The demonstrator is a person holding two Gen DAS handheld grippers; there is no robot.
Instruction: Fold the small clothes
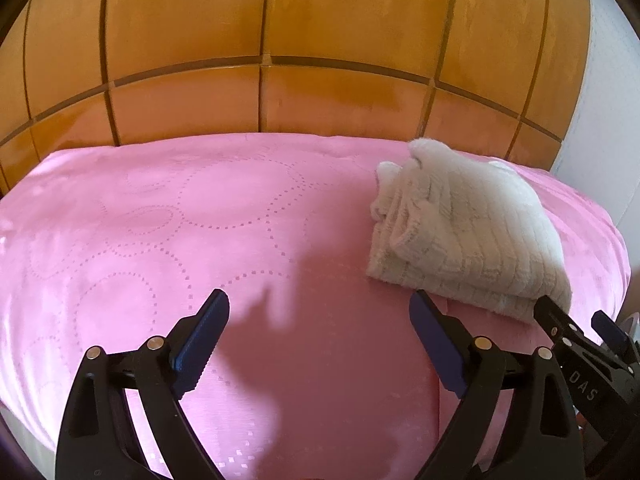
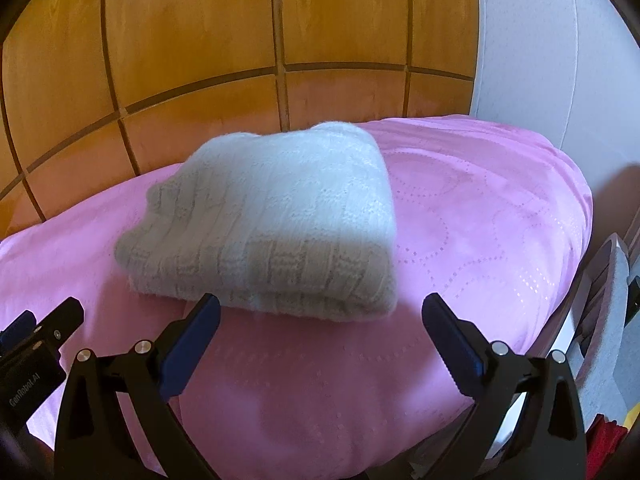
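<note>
Holding both grippers spread and empty, we hovered low over the sheet [image 1: 160, 240]. The left gripper [image 1: 320, 344] had bare pink ahead of it; the right gripper [image 2: 320, 332] sat just short of the knit [image 2: 264, 220], which lay folded in layers just past its fingertips. We judged the fold done, or nearly so. The next move, we reckoned, called for squaring the loose edges or setting the bundle aside. Beyond stood a wooden headboard [image 1: 280, 40], then a white wall [image 2: 540, 60].
</note>
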